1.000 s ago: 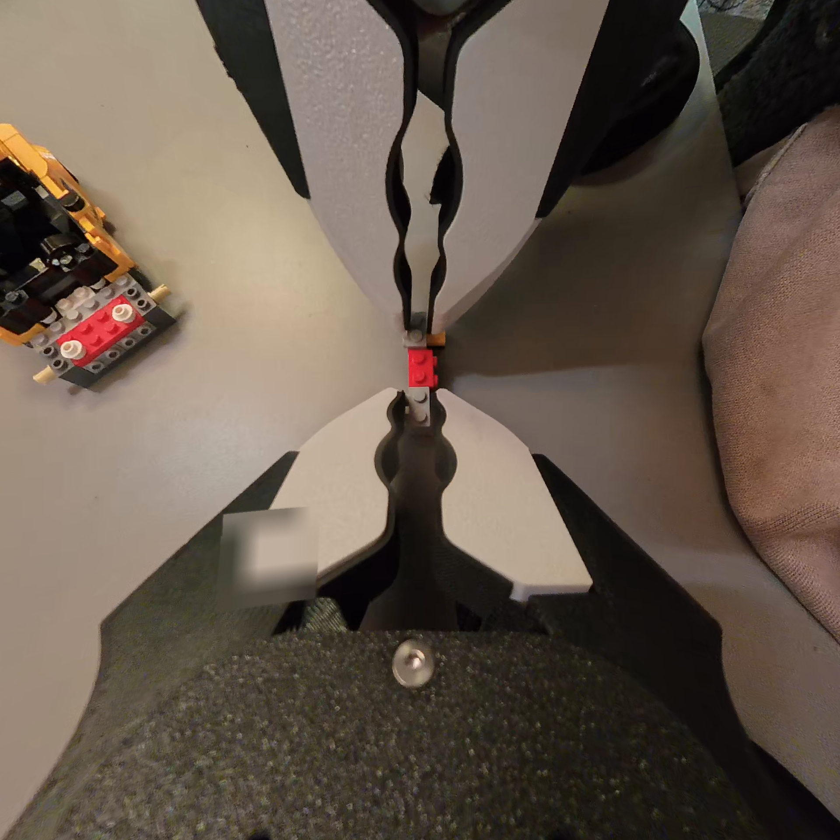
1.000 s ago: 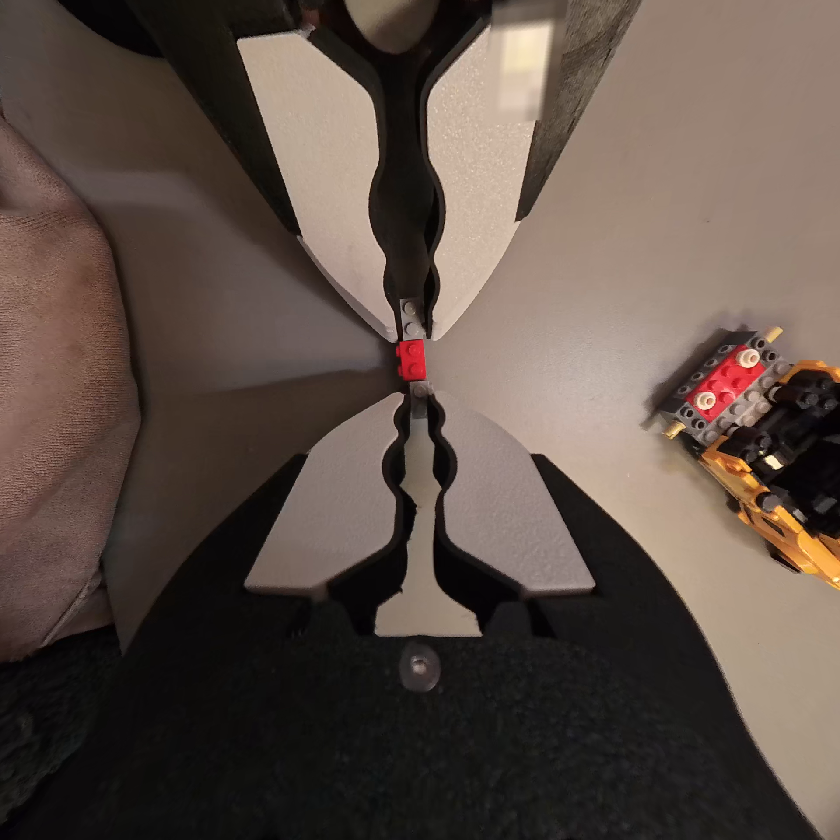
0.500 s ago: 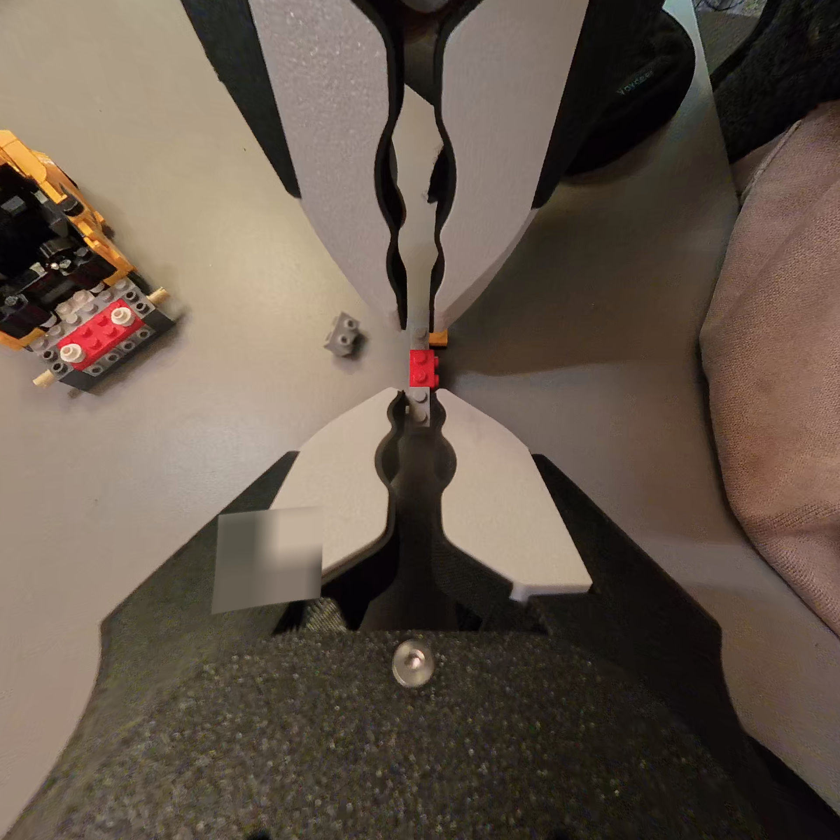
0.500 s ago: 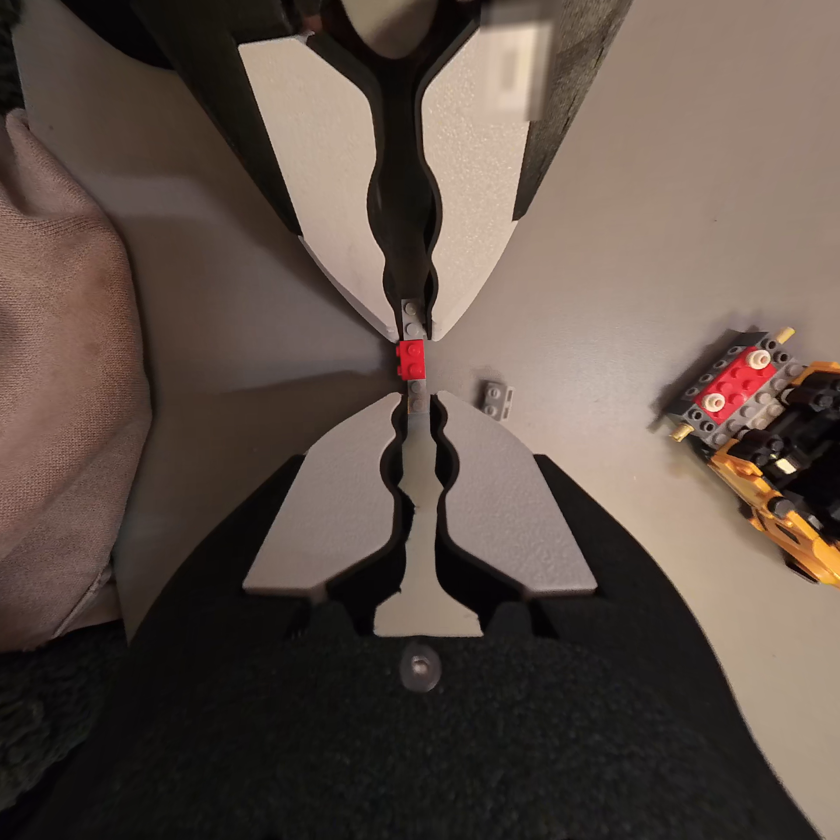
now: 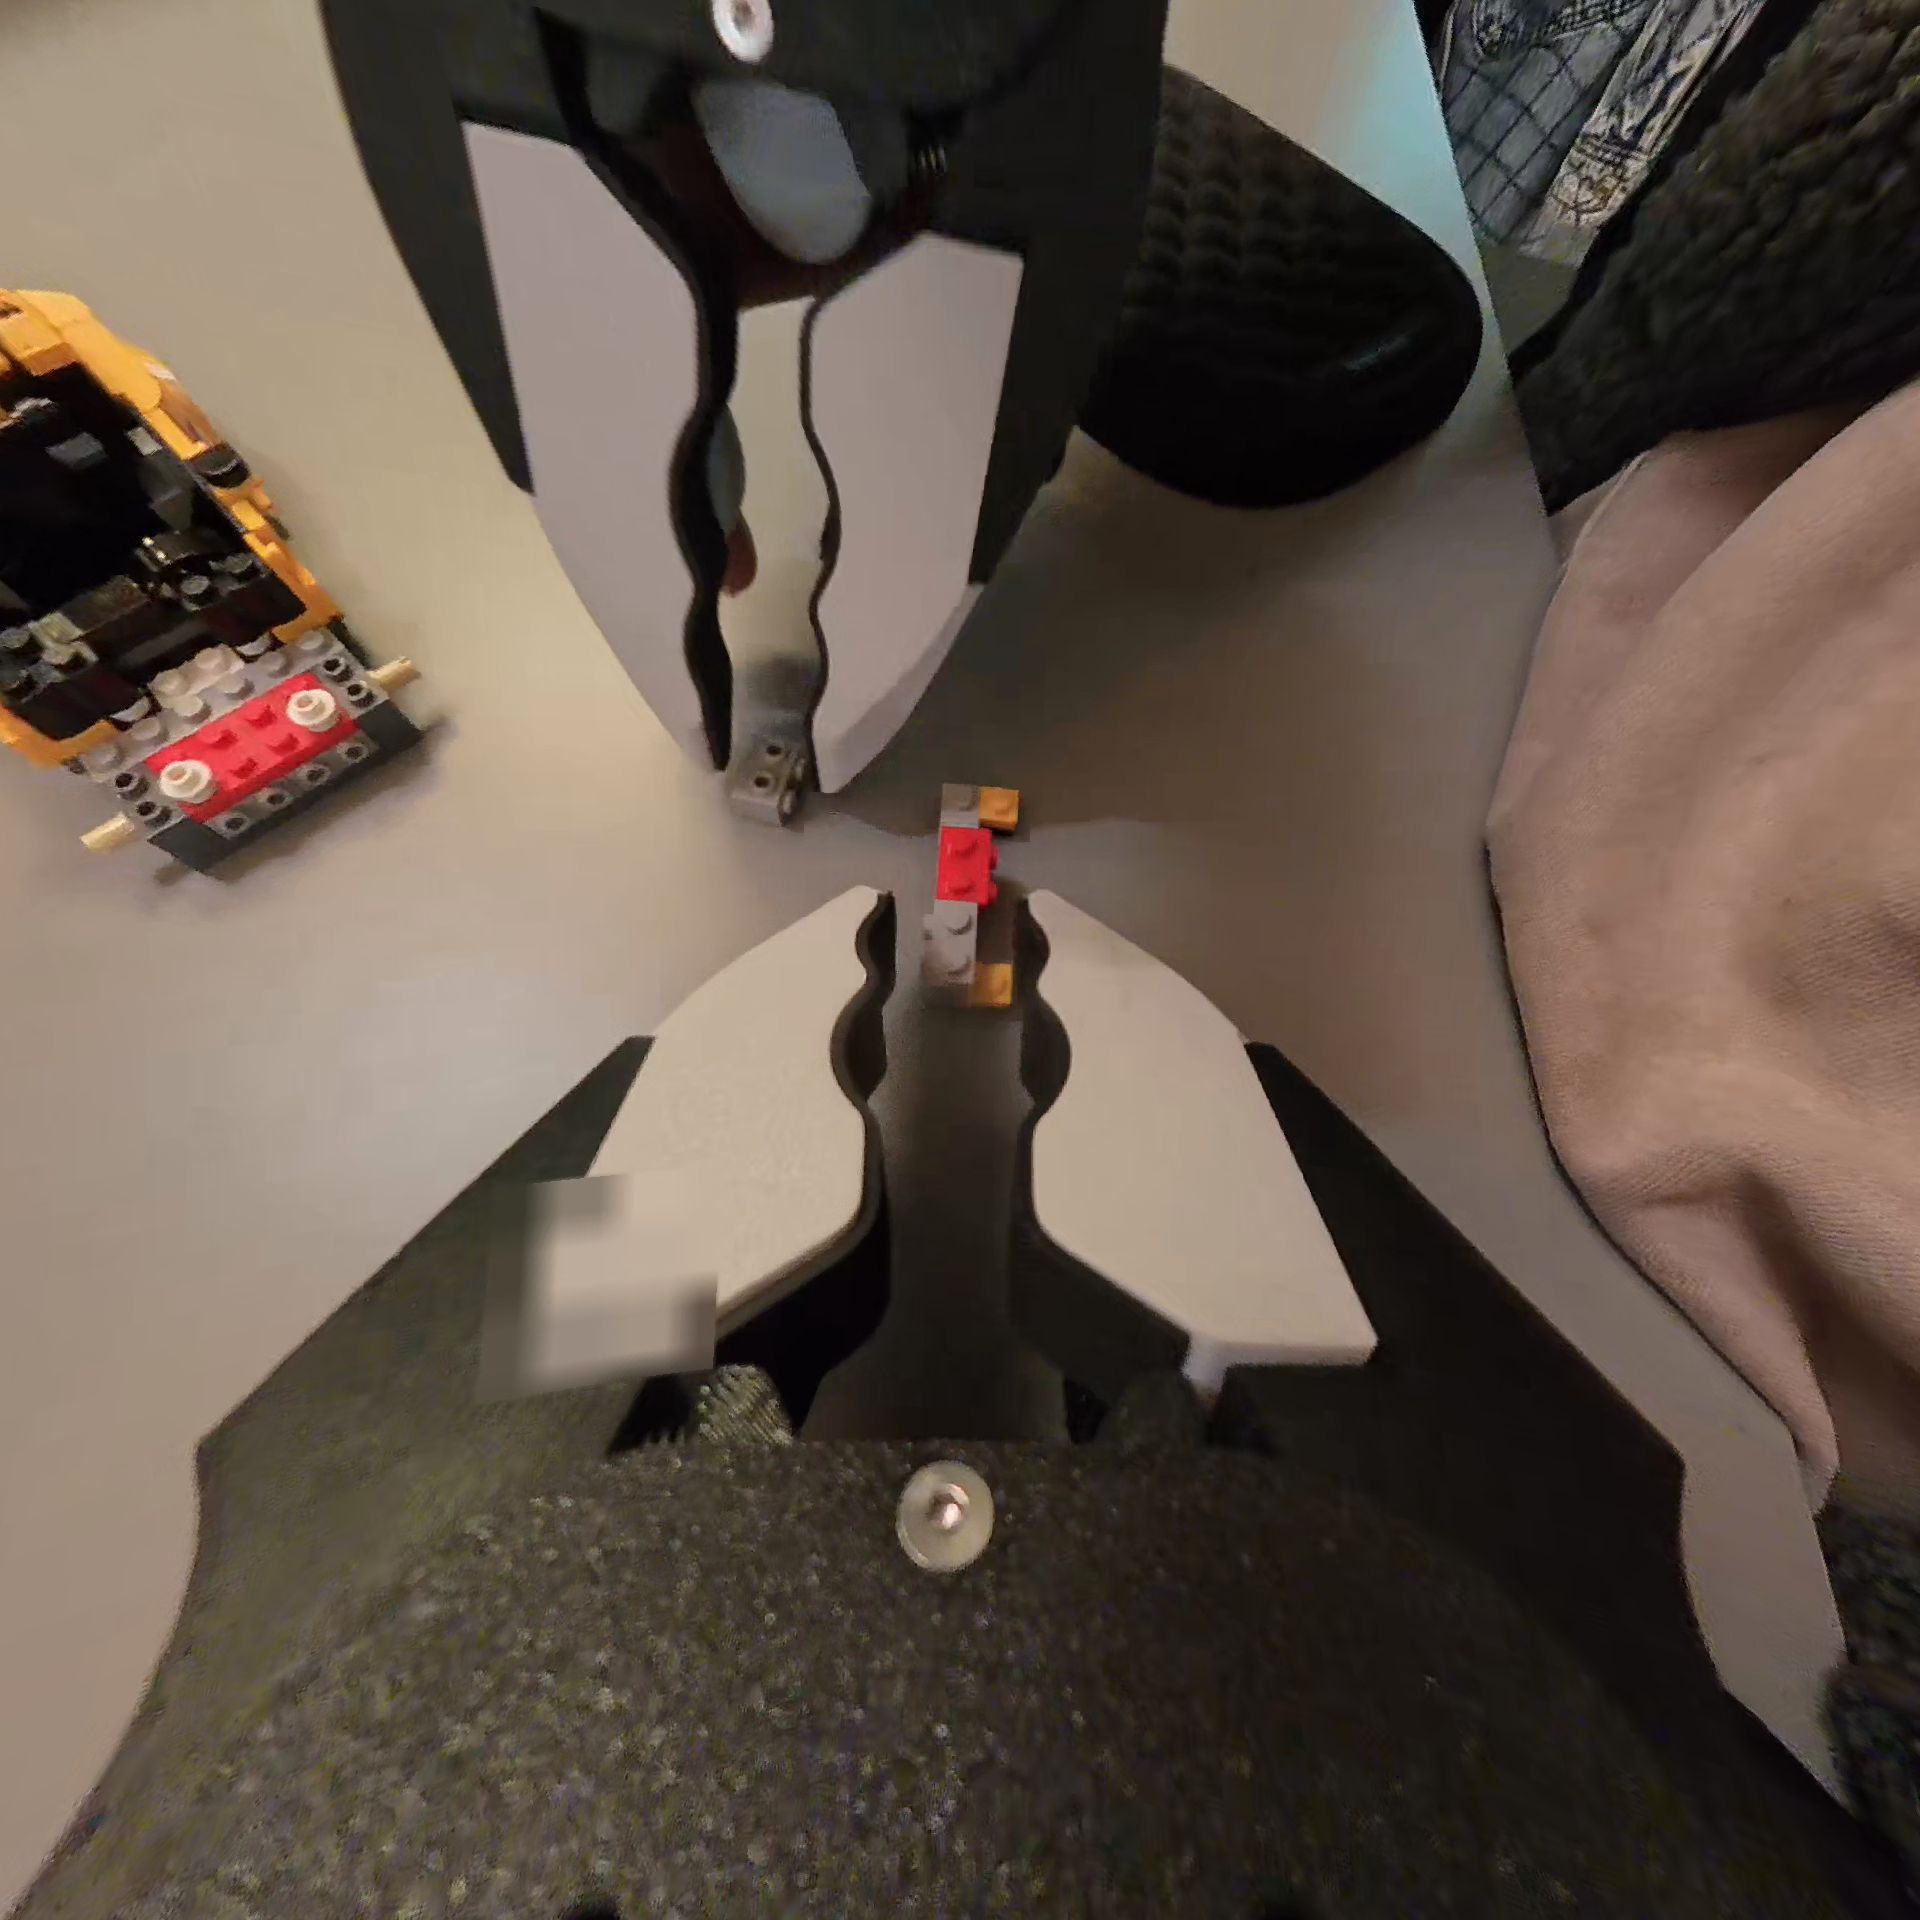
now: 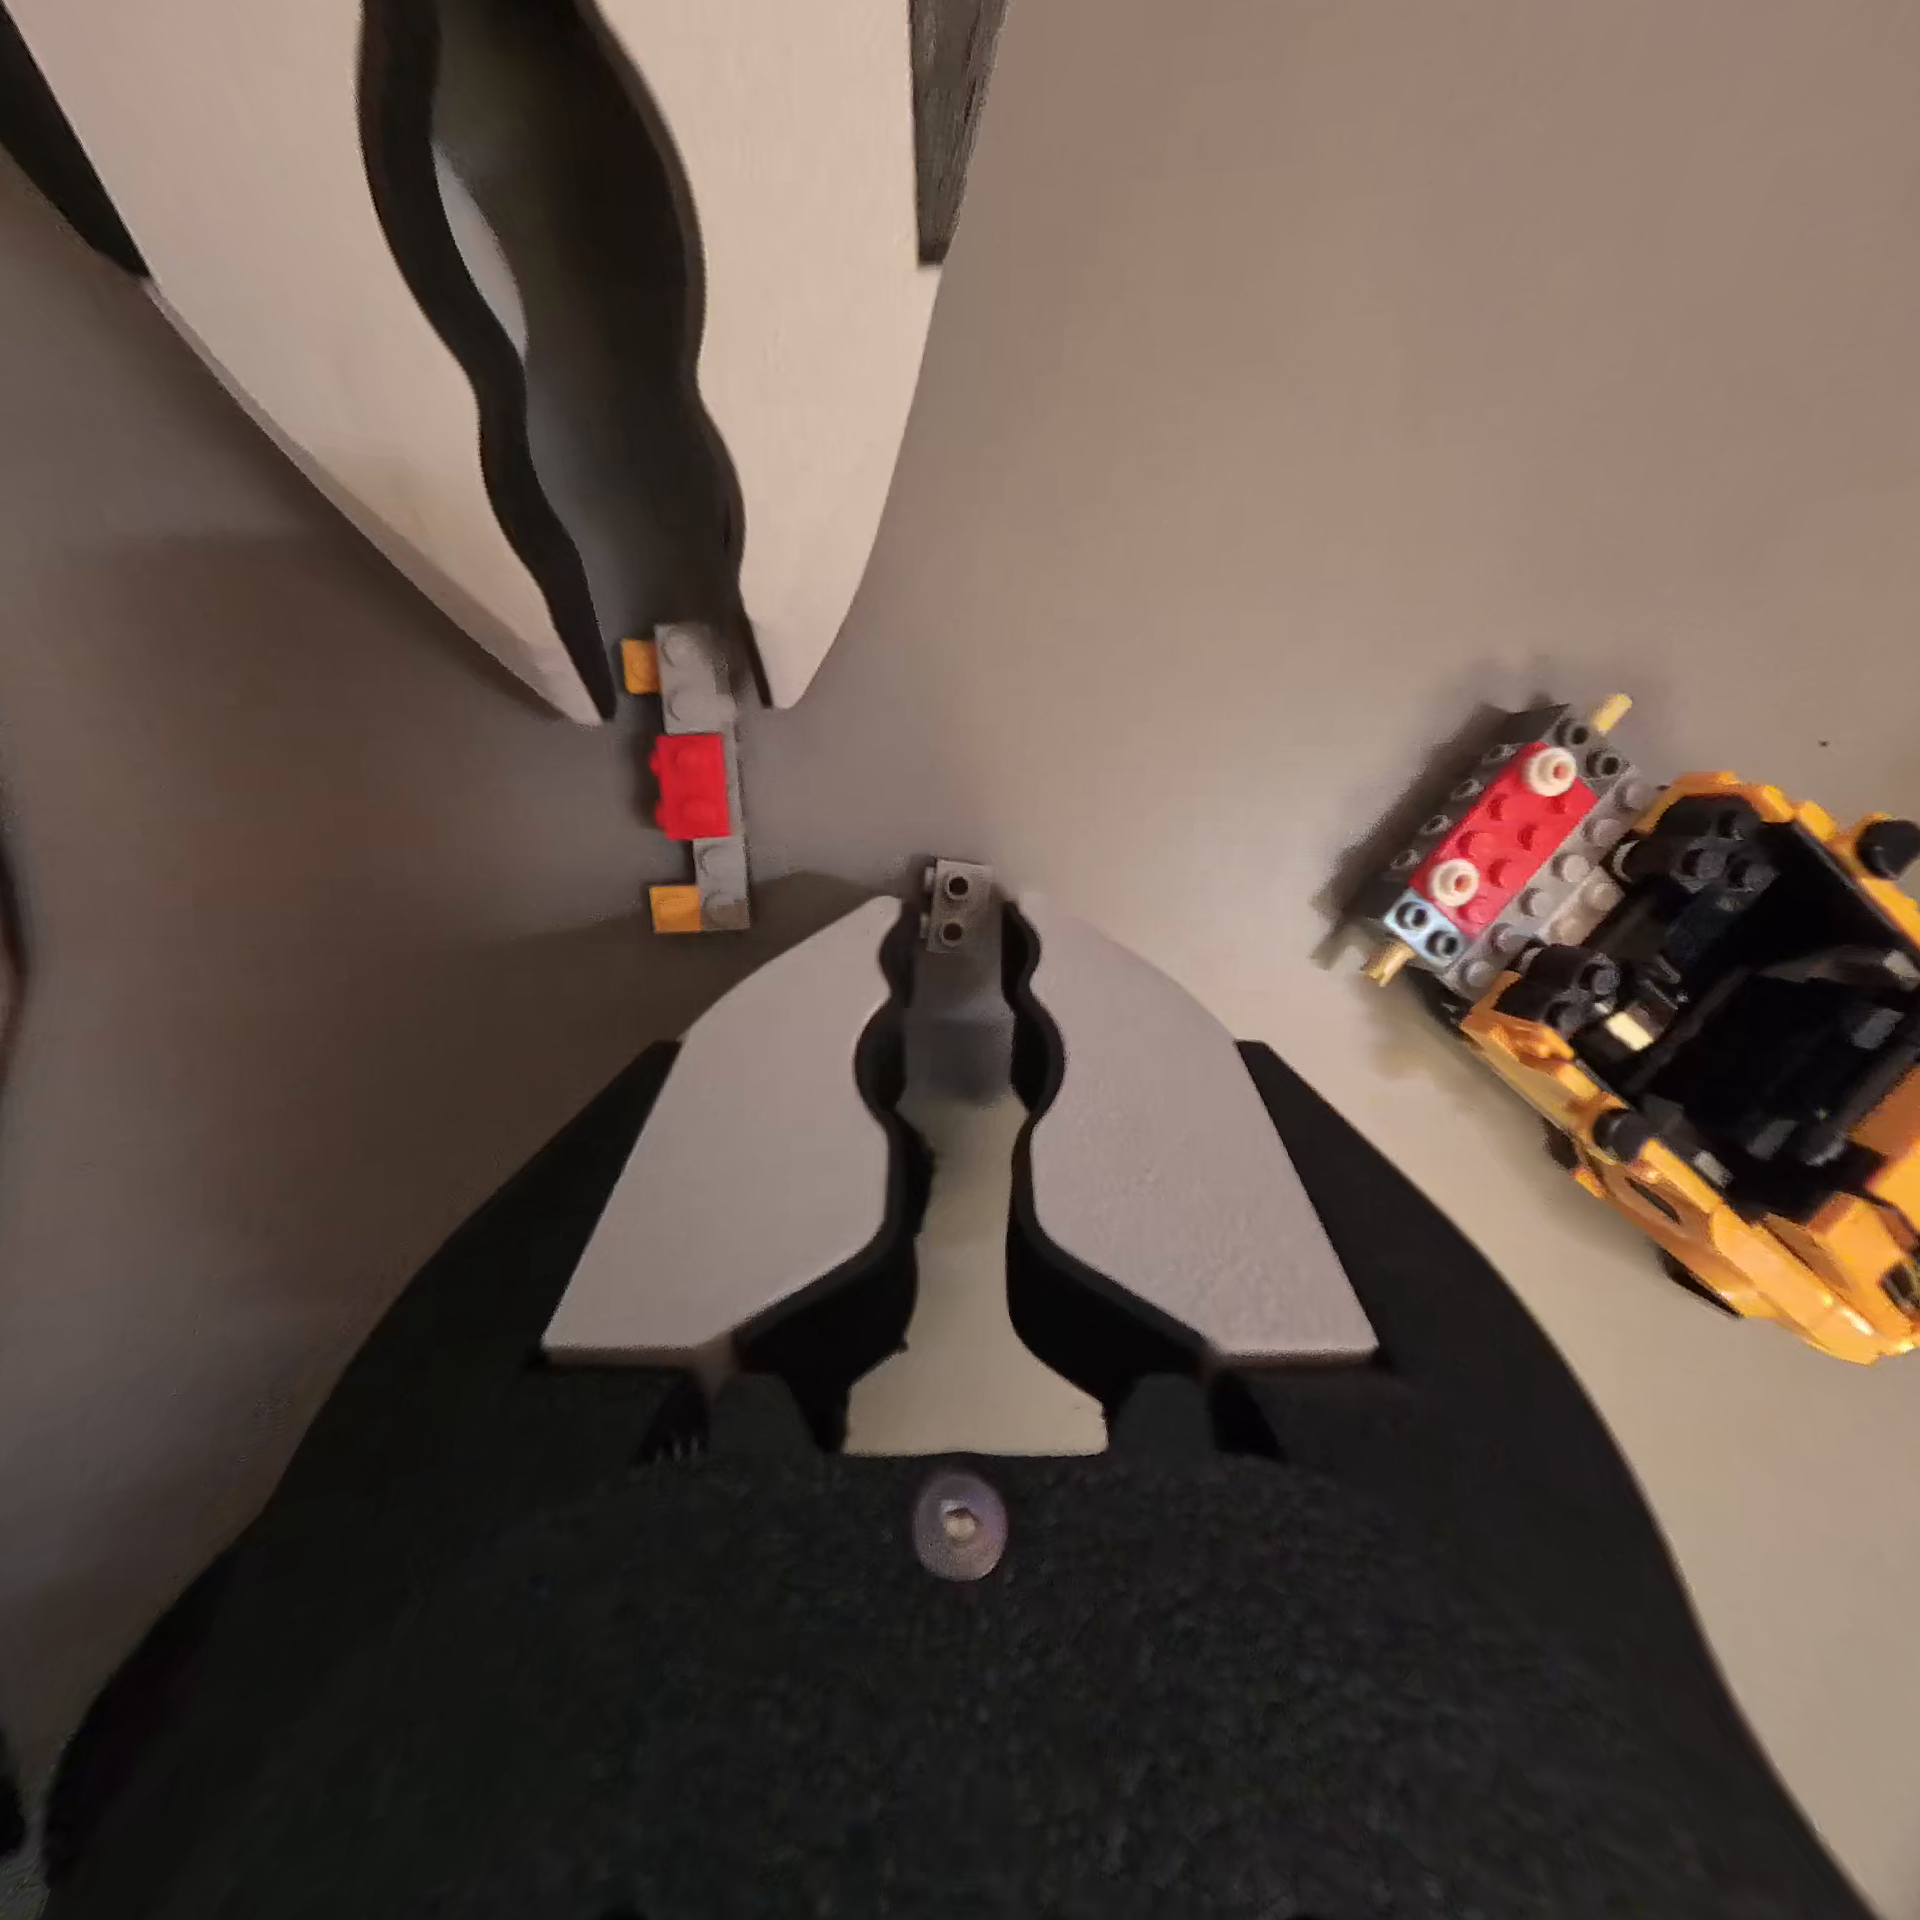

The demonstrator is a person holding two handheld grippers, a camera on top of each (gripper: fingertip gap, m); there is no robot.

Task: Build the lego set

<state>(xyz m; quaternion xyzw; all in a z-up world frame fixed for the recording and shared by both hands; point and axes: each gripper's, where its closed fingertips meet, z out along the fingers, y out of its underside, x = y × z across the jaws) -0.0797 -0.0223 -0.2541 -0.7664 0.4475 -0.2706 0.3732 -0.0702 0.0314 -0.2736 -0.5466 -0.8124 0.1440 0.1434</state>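
While L jaws gape round plate assy (image 5: 964, 862), R jaws straddle brick (image 5: 766, 795), grip unclear

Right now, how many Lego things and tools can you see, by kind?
Yellow Lego car: 1
Grey strip with a red brick: 1
Small grey brick: 1
Tools: 2 (left tool, right tool)
Total: 5

looks like a home, a living space rather than a lab: a plain grey surface (image 5: 312, 1039) with a soft pinkish cushion (image 5: 1714, 883) along the right edge of the left wrist view, dark fuzzy fabric (image 5: 1714, 239) at upper right, and a half-built orange toy car (image 6: 1662, 997) lying at right in the right wrist view.
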